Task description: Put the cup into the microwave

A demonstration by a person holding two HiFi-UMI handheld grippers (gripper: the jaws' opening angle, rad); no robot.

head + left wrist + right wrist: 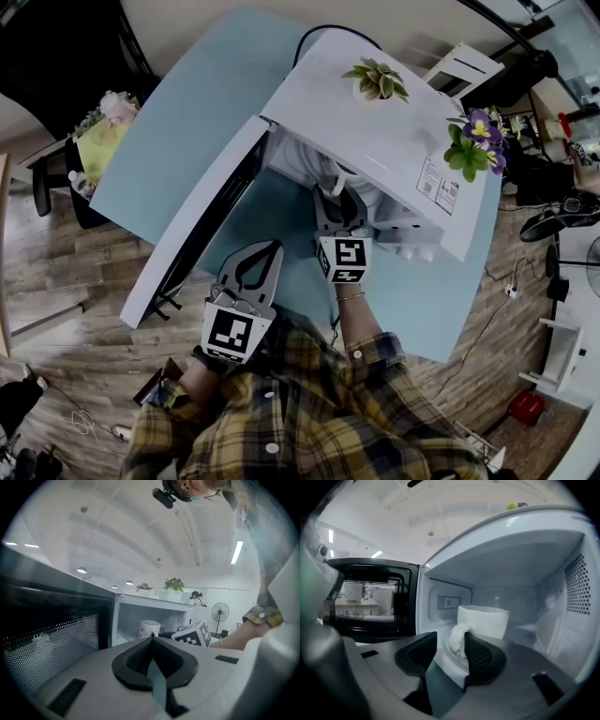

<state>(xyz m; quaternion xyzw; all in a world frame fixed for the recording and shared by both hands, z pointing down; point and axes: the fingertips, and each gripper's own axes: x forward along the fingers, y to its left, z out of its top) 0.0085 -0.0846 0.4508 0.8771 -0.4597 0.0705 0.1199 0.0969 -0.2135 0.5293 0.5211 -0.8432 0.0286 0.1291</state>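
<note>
Right gripper [451, 637]: jaws apart, reaching into the microwave [375, 131] cavity. The cup [485, 620] handle [457, 641] sits between them. There is a clear gap on the left pad side. The right pad is just beside the handle, possibly touching; not a pinch. So it reads as released, not gripped.

Left gripper [151, 639]: jaws closed tip to tip, nothing between them. It hangs outside the cavity, near the free edge of the open door [187, 244].

Cup: upright on the cavity floor [449, 666], inside the microwave, handle pointing out toward the opening. It looks a little left of centre, well apart from the perforated right wall [576, 597]. The left gripper view confirms it [149, 628], white, standing inside the opening.

Judgement: placement is basically done; the step in hand is release and withdraw. To do it well:
- Get both pads off the handle before any pull-back. The right pad is the risk, since it could hook the handle and spin or drag the cup.
- Back out straight along the gripper's own axis, with no sideways drift.
- Keep the tips above the cavity lip on the way out.
- Check that the cup does not rock once free.

1 item left after that, if wanted: the door. It is swung fully open to the left, and the closed left gripper is best placed to push it.

The microwave sits on a light blue table [187, 122], with 2 small plants on top.
</note>
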